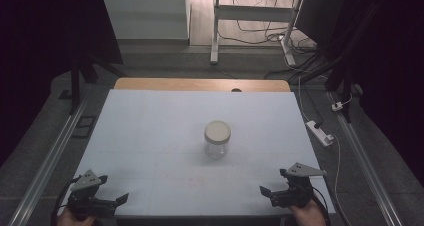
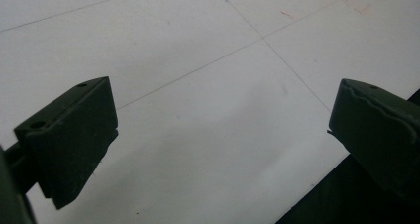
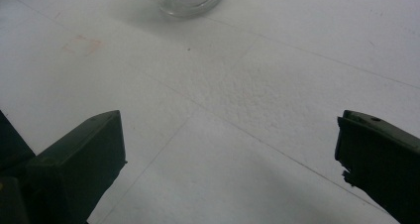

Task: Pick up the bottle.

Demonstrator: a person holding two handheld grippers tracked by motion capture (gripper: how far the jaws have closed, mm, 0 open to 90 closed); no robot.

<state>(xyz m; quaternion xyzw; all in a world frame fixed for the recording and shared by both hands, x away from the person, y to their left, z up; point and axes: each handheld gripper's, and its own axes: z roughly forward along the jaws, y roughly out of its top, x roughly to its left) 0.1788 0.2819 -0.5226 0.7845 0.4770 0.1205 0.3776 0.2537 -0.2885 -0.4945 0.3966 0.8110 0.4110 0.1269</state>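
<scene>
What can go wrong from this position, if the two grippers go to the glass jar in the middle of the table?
1. The jar is clear glass and stands alone and upright, so a sideways push from one jaw may tip it.
2. The left gripper and right gripper sit open at the near edge, far from the jar; a long reach may arrive off-centre.
3. Smooth glass may slip between the jaws.

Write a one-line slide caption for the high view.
A lidded glass jar stands mid-table; the left gripper and right gripper wait open at the near corners.
</scene>
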